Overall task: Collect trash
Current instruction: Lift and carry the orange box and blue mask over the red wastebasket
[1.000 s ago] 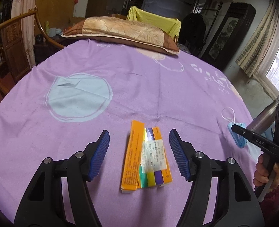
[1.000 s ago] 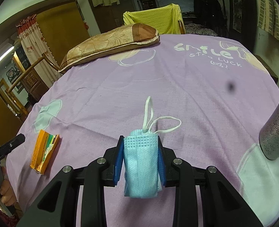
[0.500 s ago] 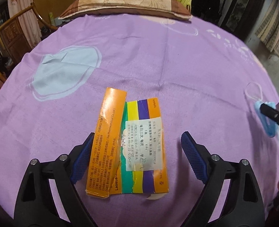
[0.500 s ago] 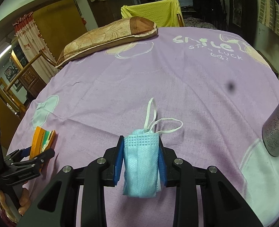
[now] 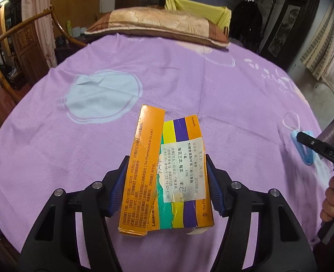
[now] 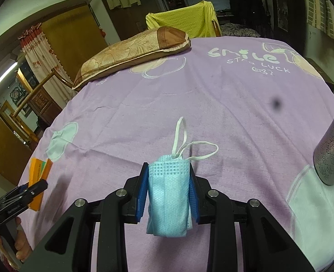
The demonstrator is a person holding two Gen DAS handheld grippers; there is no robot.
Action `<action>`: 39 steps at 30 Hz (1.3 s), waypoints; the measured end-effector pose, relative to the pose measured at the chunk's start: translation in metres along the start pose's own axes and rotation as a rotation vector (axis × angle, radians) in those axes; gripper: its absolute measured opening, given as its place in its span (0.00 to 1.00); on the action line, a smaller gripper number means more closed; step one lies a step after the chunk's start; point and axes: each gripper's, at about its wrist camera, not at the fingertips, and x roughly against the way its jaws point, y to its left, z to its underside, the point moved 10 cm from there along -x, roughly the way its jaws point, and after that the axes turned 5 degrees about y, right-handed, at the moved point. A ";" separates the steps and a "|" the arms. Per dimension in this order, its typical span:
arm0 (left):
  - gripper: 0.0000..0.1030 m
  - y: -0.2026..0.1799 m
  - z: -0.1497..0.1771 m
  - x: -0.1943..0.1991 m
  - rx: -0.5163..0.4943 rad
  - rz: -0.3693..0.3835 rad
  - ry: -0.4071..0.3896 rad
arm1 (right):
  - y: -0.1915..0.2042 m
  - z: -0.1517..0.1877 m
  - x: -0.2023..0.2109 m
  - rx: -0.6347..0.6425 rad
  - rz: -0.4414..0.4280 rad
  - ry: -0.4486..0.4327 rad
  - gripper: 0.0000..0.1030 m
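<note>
Your left gripper (image 5: 167,185) is closing across the short width of the flattened orange cardboard medicine box (image 5: 164,176) on the purple bedsheet (image 5: 234,95), its long axis running between the jaws, while your right gripper (image 6: 168,195) clamps the folded blue face mask (image 6: 168,195).

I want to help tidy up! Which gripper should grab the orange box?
Left. The left gripper already straddles the orange box, its jaws closing on it. The right gripper is full, shut on the blue mask.

The metal cylinder (image 6: 332,149) is cut off by the right frame edge, its top unseen.
</note>
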 end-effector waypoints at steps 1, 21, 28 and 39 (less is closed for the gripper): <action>0.59 0.002 0.001 0.008 0.002 0.004 -0.013 | 0.002 0.000 0.002 0.002 -0.007 -0.006 0.32; 0.59 0.054 0.053 0.157 0.051 -0.016 -0.269 | 0.045 0.067 0.093 0.079 -0.136 -0.189 0.31; 0.59 0.066 0.078 0.188 0.059 -0.046 -0.336 | 0.084 0.082 0.130 0.137 -0.186 -0.239 0.31; 0.60 0.111 0.128 0.229 0.081 -0.153 -0.432 | 0.196 0.112 0.153 0.301 -0.315 -0.211 0.30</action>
